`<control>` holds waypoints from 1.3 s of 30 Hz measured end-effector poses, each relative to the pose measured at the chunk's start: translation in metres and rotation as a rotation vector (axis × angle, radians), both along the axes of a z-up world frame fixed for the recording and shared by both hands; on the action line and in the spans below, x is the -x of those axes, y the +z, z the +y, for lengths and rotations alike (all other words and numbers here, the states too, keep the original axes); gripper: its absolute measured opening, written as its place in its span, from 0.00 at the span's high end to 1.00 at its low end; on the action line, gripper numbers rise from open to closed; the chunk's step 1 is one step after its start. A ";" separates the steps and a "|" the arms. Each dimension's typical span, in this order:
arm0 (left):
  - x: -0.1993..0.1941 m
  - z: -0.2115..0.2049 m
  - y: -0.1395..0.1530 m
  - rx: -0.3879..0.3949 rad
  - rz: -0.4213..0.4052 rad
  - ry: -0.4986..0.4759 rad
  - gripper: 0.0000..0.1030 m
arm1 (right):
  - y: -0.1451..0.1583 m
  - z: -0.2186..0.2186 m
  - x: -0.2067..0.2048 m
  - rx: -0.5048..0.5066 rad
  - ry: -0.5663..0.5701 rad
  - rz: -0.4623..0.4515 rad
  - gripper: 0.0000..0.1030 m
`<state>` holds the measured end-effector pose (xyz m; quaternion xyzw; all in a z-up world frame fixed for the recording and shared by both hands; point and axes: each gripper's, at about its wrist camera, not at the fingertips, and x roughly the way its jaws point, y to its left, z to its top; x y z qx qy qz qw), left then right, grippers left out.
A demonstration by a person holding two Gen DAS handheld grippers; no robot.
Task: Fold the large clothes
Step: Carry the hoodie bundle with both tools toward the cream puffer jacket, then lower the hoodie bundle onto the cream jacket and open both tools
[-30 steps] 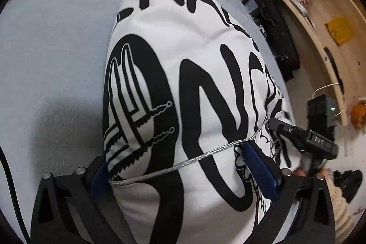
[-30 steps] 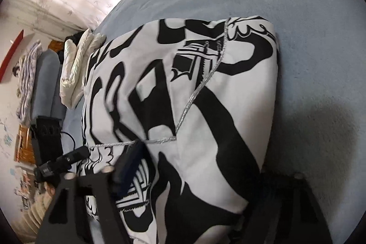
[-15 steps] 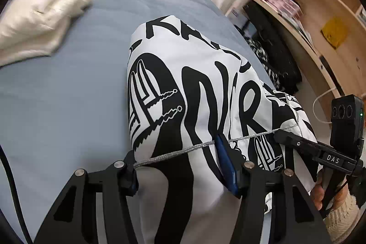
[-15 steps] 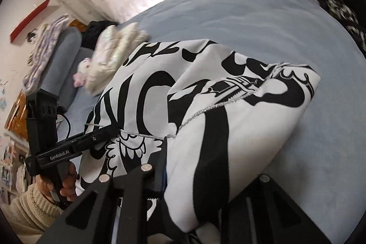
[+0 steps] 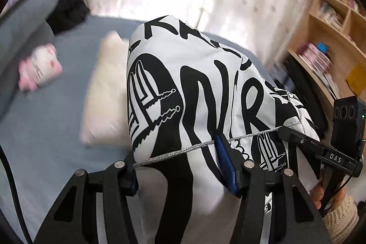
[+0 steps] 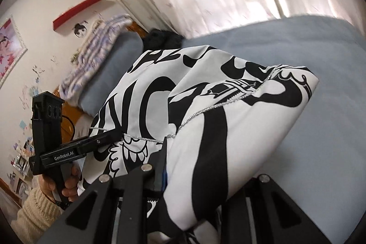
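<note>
Evidently both my left gripper [image 5: 180,166] and right gripper [image 6: 205,177] clench the folded black-and-white printed garment [image 5: 205,88] along its silver-trimmed edge, holding it clear of the blue bed [image 6: 320,129] so the fold stays aligned.

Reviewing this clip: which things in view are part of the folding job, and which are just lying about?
Part of the job:
black-and-white garment
left gripper, gripping the garment
right gripper, gripping the garment
blue bed, the folding surface

Lying about:
pink plush toy
cream cushion
wooden bookshelf
grey pillow
</note>
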<state>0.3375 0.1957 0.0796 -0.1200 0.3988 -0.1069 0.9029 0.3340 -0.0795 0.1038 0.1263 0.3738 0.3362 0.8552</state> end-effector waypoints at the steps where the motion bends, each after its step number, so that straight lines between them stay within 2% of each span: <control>1: -0.015 0.007 0.007 -0.013 -0.008 0.003 0.47 | 0.007 0.016 -0.019 -0.019 -0.003 -0.008 0.79; 4: -0.072 0.038 0.023 -0.059 -0.041 0.002 0.47 | 0.017 0.050 -0.063 -0.042 -0.015 -0.035 0.79; 8: -0.156 0.071 0.018 -0.070 -0.046 -0.006 0.47 | 0.006 0.086 -0.130 -0.087 -0.052 -0.035 0.79; 11: -0.207 0.090 -0.012 -0.076 -0.017 -0.025 0.47 | -0.019 0.099 -0.168 -0.104 -0.079 -0.002 0.79; 15: -0.257 0.105 -0.087 -0.083 0.093 -0.037 0.46 | -0.082 0.105 -0.204 -0.087 -0.114 0.108 0.79; 16: -0.265 0.112 -0.105 -0.088 0.116 -0.013 0.41 | -0.099 0.101 -0.208 -0.082 -0.131 0.131 0.78; 17: -0.269 0.119 -0.122 -0.065 0.132 0.000 0.35 | -0.117 0.093 -0.211 -0.076 -0.156 0.148 0.70; 18: -0.272 0.129 -0.135 -0.014 0.141 0.012 0.33 | -0.125 0.090 -0.214 -0.084 -0.148 0.164 0.66; 19: -0.270 0.133 -0.142 0.025 0.143 0.018 0.30 | -0.139 0.085 -0.219 -0.109 -0.136 0.196 0.57; 21: -0.269 0.140 -0.148 0.043 0.121 0.009 0.28 | -0.151 0.080 -0.220 -0.112 -0.143 0.219 0.43; 22: -0.268 0.137 -0.146 0.019 0.104 0.008 0.27 | -0.151 0.079 -0.218 -0.091 -0.153 0.217 0.34; 23: -0.265 0.133 -0.145 -0.010 0.091 0.009 0.27 | -0.149 0.079 -0.216 -0.067 -0.159 0.207 0.32; 28: -0.250 0.122 -0.118 -0.135 0.068 0.051 0.26 | -0.111 0.076 -0.197 0.149 -0.206 0.114 0.32; 31: -0.235 0.122 -0.090 -0.171 -0.028 0.073 0.27 | -0.077 0.068 -0.180 0.236 -0.259 0.021 0.32; 33: -0.229 0.117 -0.073 -0.165 -0.093 0.079 0.27 | -0.053 0.066 -0.171 0.231 -0.278 -0.078 0.32; 35: -0.230 0.108 -0.065 -0.181 -0.129 0.084 0.33 | -0.038 0.073 -0.173 0.225 -0.285 -0.148 0.32; 38: -0.242 0.087 -0.064 -0.219 -0.136 0.106 0.47 | -0.039 0.098 -0.197 0.195 -0.283 -0.135 0.33; 39: -0.249 0.081 -0.069 -0.224 -0.129 0.118 0.47 | -0.043 0.107 -0.205 0.192 -0.292 -0.131 0.34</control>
